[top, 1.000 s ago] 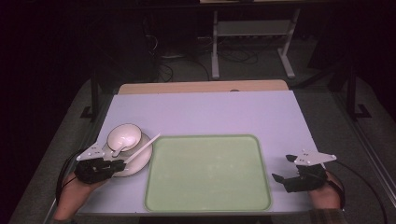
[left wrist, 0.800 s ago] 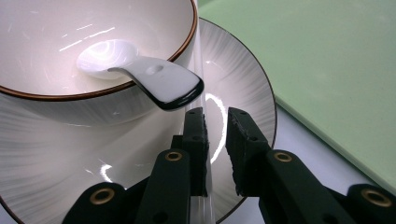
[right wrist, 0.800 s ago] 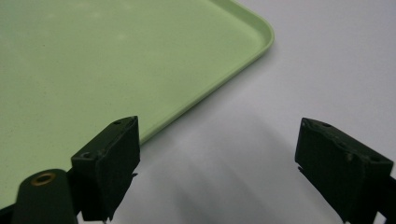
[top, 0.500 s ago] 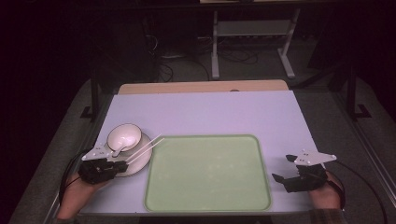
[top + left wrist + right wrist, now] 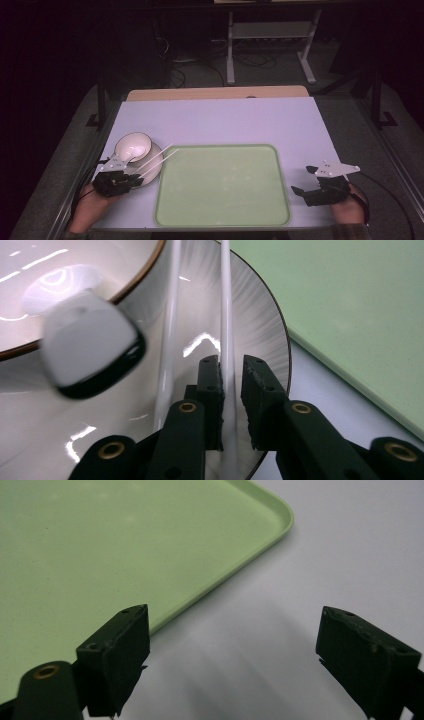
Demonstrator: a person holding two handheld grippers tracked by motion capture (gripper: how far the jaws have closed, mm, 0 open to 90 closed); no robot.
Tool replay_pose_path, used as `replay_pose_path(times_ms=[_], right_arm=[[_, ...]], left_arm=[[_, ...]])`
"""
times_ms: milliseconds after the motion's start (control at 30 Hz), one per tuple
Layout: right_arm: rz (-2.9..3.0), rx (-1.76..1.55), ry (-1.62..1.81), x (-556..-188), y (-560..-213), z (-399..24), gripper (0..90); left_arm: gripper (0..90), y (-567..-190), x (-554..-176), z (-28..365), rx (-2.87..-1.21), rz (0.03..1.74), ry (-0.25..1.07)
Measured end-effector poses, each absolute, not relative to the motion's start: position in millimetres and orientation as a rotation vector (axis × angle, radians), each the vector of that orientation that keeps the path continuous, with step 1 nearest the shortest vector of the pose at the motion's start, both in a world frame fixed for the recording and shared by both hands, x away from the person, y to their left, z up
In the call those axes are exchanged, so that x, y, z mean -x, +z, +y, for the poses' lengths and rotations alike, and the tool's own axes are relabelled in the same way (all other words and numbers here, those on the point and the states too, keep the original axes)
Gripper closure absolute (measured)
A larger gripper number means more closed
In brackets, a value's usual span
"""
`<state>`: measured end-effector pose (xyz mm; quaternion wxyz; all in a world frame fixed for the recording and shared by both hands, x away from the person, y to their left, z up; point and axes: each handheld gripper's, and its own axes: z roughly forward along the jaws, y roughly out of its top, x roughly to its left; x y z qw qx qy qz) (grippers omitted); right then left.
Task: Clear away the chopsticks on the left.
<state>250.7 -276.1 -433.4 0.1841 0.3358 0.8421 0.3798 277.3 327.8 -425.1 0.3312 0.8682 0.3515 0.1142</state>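
Note:
A white bowl (image 5: pixel 132 146) rests on a white plate (image 5: pixel 152 172) at the table's left. Two white chopsticks (image 5: pixel 160 157) lie across the plate toward the green tray (image 5: pixel 220 146). My left gripper (image 5: pixel 136 179) reaches in over the plate's near edge. In the left gripper view its jaws stand narrowly apart around one chopstick (image 5: pixel 226 315), with a thin gap at the right pad. The other chopstick (image 5: pixel 170 340) lies just to the left of them. My right gripper (image 5: pixel 299 191) rests open by the tray's right side, with only bare table between its fingers (image 5: pixel 120 655).
The green tray (image 5: pixel 100 540) lies bare in the middle of the lilac table (image 5: pixel 225 120). A blurred white-and-black rounded piece (image 5: pixel 90 352) hangs close to the camera over the bowl's brown rim (image 5: pixel 75 270). A metal rack and cables stand beyond the table's far edge.
My left gripper has edged slightly right, further over the plate. Both chopsticks now show clearly beside it. The right gripper has not moved.

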Motion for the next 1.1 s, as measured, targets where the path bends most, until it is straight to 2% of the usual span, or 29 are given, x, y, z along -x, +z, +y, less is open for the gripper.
replay_pose_path(times_ms=[300,1100], right_arm=[[2.373,-0.947,1.073,-250.8,-433.4,-276.3,13.1],[2.362,-0.96,1.079,-249.9,-432.6,-278.6,13.1]], left_arm=[[82.7,-427.0,-279.1,324.3,-2.273,0.925,0.287],[83.4,-416.5,-275.9,331.1,-2.18,0.939,0.273]])
